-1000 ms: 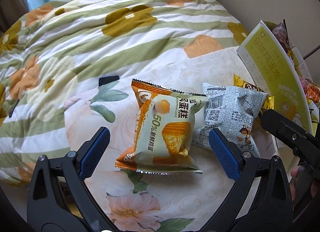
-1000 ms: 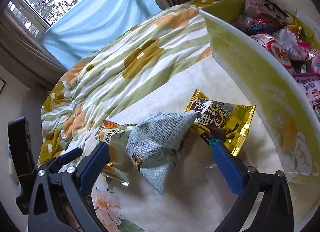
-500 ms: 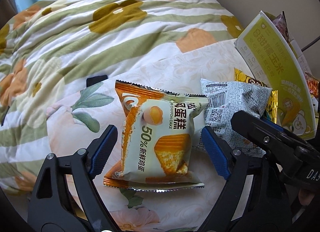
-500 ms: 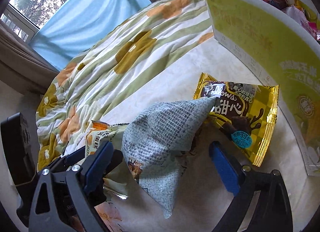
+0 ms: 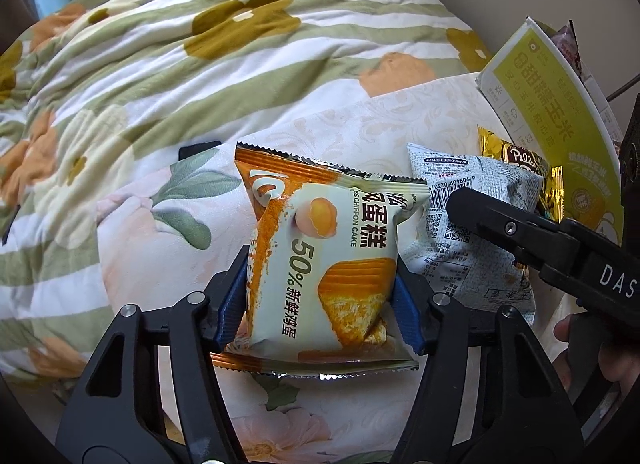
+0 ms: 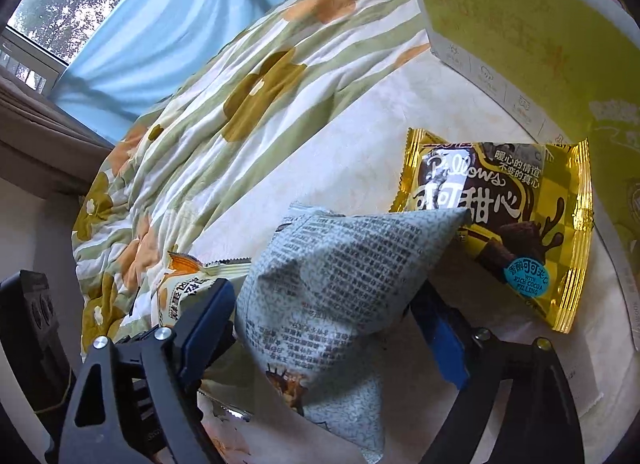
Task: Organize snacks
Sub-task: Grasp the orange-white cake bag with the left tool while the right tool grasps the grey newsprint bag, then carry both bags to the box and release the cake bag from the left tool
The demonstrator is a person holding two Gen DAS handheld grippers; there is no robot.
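An orange and pale green chiffon cake packet lies flat on a cream floral cloth. My left gripper points down over it. Its jaws are closing, and both blue pads press on the packet's sides. Beside it to the right lies a puffy grey newsprint packet. My right gripper straddles this packet with its jaws closing. Its pads stand close beside the bag without squeezing it. The right gripper's black finger crosses the grey packet in the left wrist view.
A gold chocolate packet lies past the grey one, against a yellow-green carton holding more snacks. A striped flowered quilt covers the bed behind. A small black object peeks out at the cloth's edge. A window is beyond.
The left jaws have closed in from wide apart onto the cake packet's sides. The right gripper has come down closer over the grey packet, and its jaws have narrowed.
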